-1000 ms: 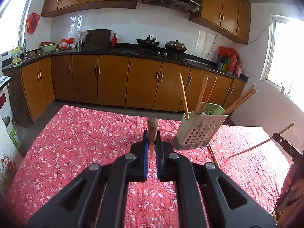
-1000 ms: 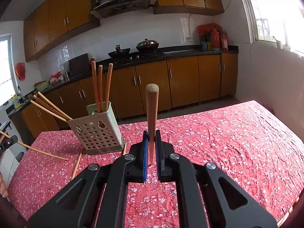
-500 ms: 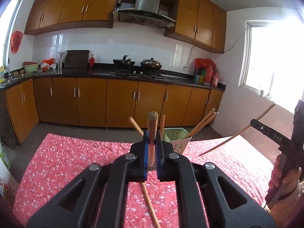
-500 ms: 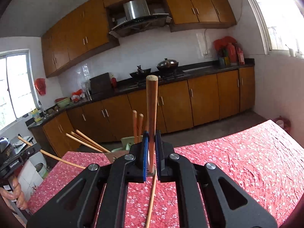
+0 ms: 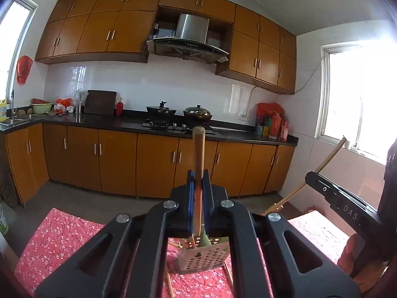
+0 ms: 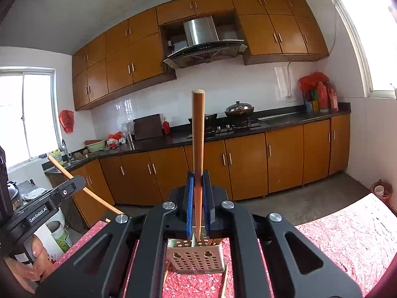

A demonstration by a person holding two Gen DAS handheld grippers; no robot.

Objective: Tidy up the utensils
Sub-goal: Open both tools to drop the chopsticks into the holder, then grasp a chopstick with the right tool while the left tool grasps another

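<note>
My left gripper (image 5: pixel 198 176) is shut on a wooden chopstick (image 5: pixel 198 159) that stands upright between the blue pads. My right gripper (image 6: pixel 198 177) is shut on a second chopstick (image 6: pixel 198 134), also upright. Both hang above a perforated beige utensil holder (image 5: pixel 204 258) (image 6: pixel 197 258) on the red flowered tablecloth (image 5: pixel 62 238) (image 6: pixel 347 233). Several chopsticks stand in the holder, mostly hidden behind the gripper frames. The other gripper shows at each view's edge, the right one (image 5: pixel 335 193) with its chopstick (image 5: pixel 322 166) slanting, the left one (image 6: pixel 49 198) likewise.
Loose chopsticks (image 5: pixel 170 283) (image 6: pixel 224 283) lie on the cloth beside the holder. Orange kitchen cabinets (image 5: pixel 111 159), a black counter with pots (image 5: pixel 178 114) and a sink stand beyond the table. A person's hand (image 6: pixel 32 265) holds the left gripper.
Both grippers have risen with their chopsticks and tilted up toward level. The holder has slid from the middle of each view down under the fingers.
</note>
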